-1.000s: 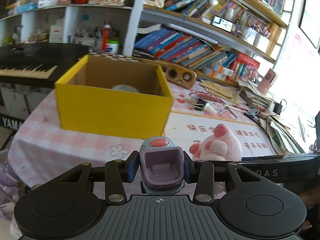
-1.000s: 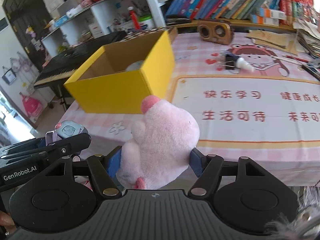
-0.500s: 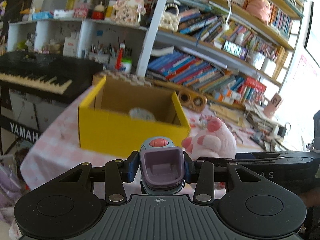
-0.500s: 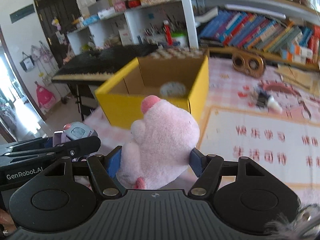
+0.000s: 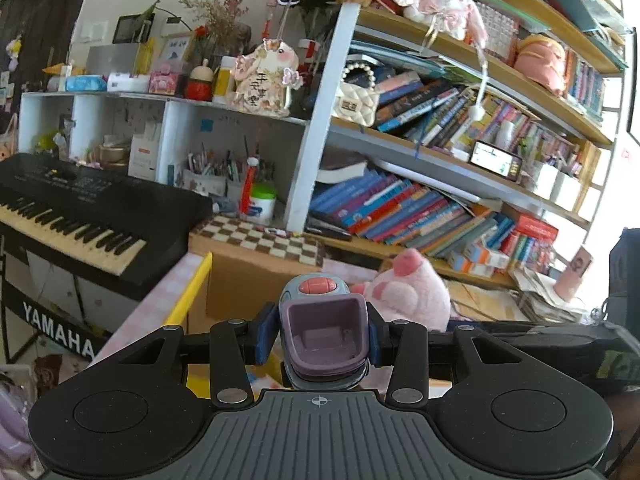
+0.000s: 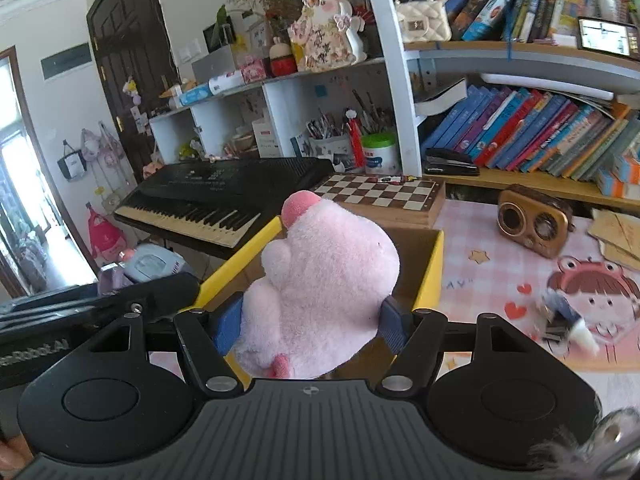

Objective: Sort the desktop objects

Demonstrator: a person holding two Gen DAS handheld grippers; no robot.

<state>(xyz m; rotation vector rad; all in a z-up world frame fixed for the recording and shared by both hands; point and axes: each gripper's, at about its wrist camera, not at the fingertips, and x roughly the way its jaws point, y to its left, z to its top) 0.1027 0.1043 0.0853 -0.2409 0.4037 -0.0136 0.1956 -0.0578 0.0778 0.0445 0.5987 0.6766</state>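
Grippers are carrying two items toward the yellow box [image 6: 430, 276] at the counter's [image 6: 476, 248] keyboard-side corner. Left gripper [image 5: 322, 330] fingers are clamping a small purple-and-grey gadget [image 5: 322, 332]; right gripper [image 6: 308, 320] fingers are squeezing a pink plush toy [image 6: 324, 280], which is hanging over the box's open top. Doing this well likely means getting each item fully inside the rim before releasing, lowering the plush first so the two grippers are not crowding each other.
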